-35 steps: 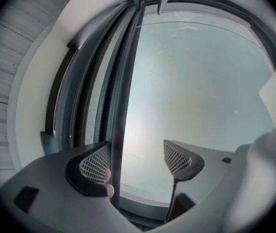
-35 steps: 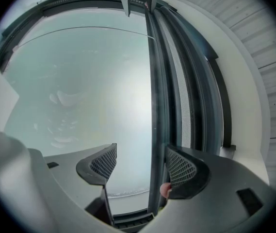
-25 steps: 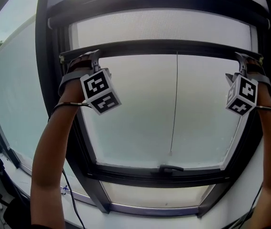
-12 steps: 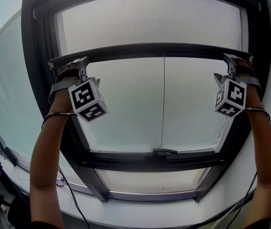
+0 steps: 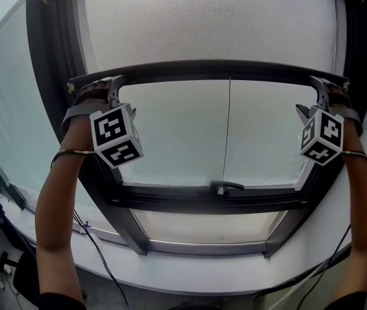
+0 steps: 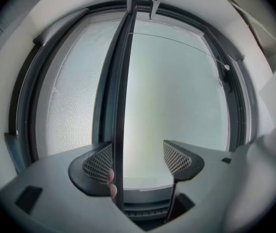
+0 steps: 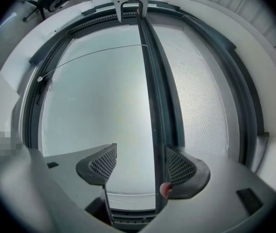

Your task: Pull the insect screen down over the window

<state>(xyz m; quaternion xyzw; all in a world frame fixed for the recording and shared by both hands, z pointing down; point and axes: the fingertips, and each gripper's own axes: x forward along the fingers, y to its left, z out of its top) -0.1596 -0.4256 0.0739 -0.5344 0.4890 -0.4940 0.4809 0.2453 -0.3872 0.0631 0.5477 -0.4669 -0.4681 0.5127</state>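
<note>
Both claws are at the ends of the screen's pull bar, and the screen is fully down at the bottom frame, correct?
Not fully down. The left claw and right claw are at the ends of the pull bar, but the head view shows the insect screen only partway down, with glass and the window handle below the bar.

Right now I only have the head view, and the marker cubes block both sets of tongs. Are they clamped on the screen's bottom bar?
Observer: No. In the left gripper view the left tongs stand open; the bar lies against just one pad.
Reviewer: And the right?
Observer: The right tongs are open too, with the bar against one pad and the other pad clear of it.
Reviewer: Anything else on the bar?
Observer: A fingertip shows beside it at the right tongs.
</note>
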